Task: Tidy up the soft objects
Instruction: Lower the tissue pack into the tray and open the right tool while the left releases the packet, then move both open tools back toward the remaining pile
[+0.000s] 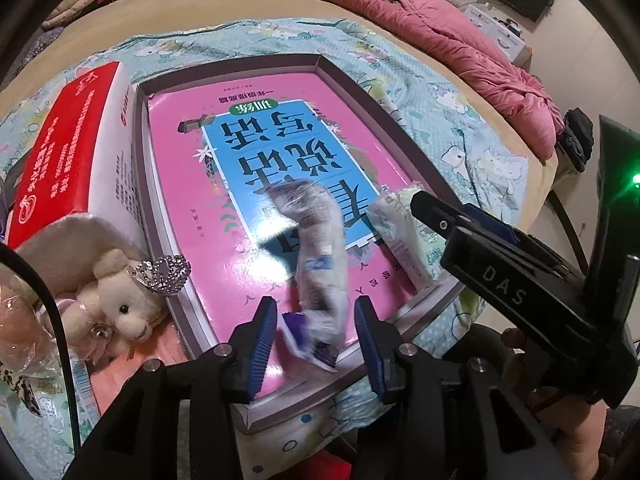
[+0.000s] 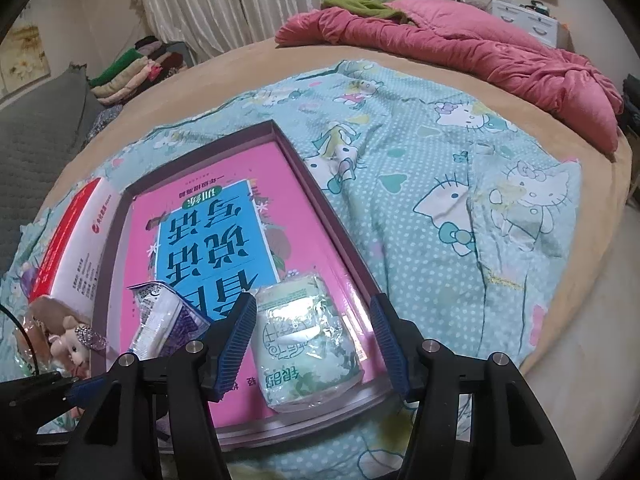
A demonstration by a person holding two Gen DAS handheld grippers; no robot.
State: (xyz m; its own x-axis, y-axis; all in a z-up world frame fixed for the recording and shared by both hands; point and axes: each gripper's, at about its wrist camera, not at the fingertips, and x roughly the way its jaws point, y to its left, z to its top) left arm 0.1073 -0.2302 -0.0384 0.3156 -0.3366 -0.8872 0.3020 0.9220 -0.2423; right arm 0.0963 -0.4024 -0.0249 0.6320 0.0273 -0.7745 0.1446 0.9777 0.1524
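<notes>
A shallow grey box [image 1: 360, 92] with a pink book [image 1: 180, 184] inside lies on the bed. A purple-white soft pack [image 1: 316, 264] lies on the book, blurred, between the fingers of my open left gripper [image 1: 316, 336]. A green-white soft pack [image 2: 308, 340] lies at the box's near right corner, between the fingers of my open right gripper [image 2: 314, 340]; it also shows in the left wrist view [image 1: 400, 232]. The purple pack also shows in the right wrist view [image 2: 160, 320]. A small teddy bear [image 1: 120, 300] with a silver crown lies left of the box.
A red-white carton [image 1: 76, 152] stands along the box's left side. A Hello Kitty sheet [image 2: 460, 200] covers the bed. A pink quilt [image 2: 460, 52] lies at the far edge. Folded clothes [image 2: 132, 72] are stacked at the back left.
</notes>
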